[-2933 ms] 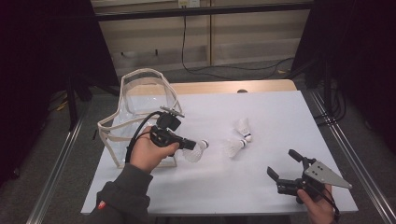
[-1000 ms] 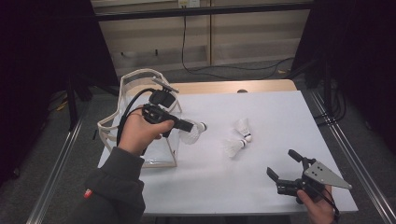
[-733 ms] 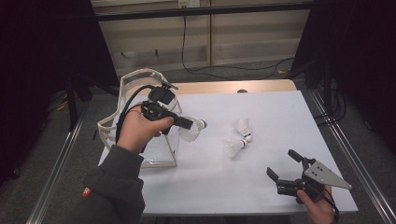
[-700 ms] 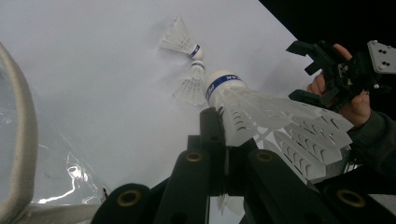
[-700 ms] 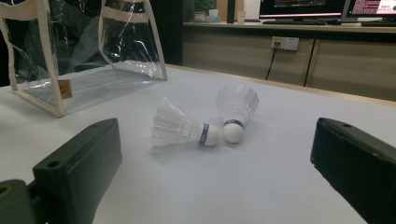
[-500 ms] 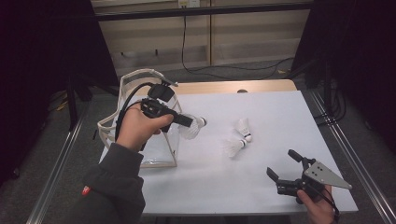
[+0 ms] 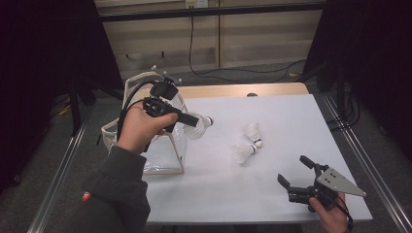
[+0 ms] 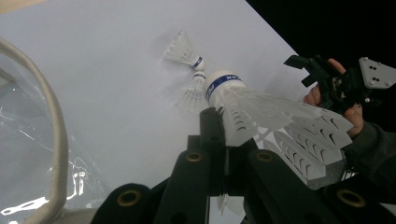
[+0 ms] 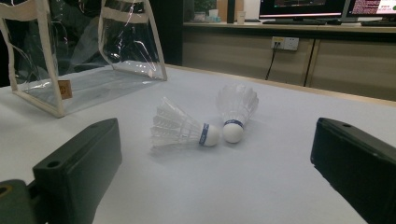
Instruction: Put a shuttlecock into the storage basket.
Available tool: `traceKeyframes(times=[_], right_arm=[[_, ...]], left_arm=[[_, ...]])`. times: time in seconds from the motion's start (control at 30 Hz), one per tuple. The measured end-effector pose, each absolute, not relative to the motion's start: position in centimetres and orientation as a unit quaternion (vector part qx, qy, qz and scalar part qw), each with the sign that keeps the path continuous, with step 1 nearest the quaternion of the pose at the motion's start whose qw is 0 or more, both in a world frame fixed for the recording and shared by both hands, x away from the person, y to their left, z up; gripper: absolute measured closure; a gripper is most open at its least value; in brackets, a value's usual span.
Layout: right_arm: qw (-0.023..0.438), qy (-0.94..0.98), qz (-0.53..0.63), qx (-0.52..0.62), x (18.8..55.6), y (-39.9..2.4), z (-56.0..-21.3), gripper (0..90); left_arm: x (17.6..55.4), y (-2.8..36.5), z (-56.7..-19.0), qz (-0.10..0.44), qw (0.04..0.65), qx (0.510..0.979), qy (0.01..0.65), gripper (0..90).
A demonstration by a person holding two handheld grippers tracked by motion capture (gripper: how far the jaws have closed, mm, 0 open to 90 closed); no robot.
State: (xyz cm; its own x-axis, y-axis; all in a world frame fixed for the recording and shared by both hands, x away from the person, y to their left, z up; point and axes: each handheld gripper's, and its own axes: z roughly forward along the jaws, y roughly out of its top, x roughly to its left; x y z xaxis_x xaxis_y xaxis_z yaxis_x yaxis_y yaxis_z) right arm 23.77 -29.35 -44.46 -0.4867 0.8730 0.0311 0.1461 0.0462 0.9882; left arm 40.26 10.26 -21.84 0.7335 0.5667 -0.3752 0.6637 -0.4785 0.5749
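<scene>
- A shuttlecock [image 8: 261,112] is pinched by its feather skirt in the left tongs [image 7: 187,121], held above the bench [image 7: 272,194] beside the clear bag [image 7: 165,150].
- Its skirt base is hidden behind the jaws.
- The right tongs [image 7: 296,172] are spread, holding nothing.
- Two shuttlecocks [image 9: 205,123] lie touching on the bench.

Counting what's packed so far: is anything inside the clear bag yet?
Through the clear bag, no shuttlecock shows inside it. In the high view the person's hand and left gripper, shut on a shuttlecock, cover part of it, so that part stays unconfirmed.
</scene>
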Motion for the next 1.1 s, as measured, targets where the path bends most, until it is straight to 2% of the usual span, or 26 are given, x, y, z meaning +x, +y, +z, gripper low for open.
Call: traceKeyframes(times=[1.1], right_arm=[[0.318, 0.648, 0.57, 0.393, 23.8, -29.3, -44.4, 1.9]], left_arm=[[41.6, 11.9, -20.7, -0.05, 0.364, 0.847, 0.385, 89.6]])
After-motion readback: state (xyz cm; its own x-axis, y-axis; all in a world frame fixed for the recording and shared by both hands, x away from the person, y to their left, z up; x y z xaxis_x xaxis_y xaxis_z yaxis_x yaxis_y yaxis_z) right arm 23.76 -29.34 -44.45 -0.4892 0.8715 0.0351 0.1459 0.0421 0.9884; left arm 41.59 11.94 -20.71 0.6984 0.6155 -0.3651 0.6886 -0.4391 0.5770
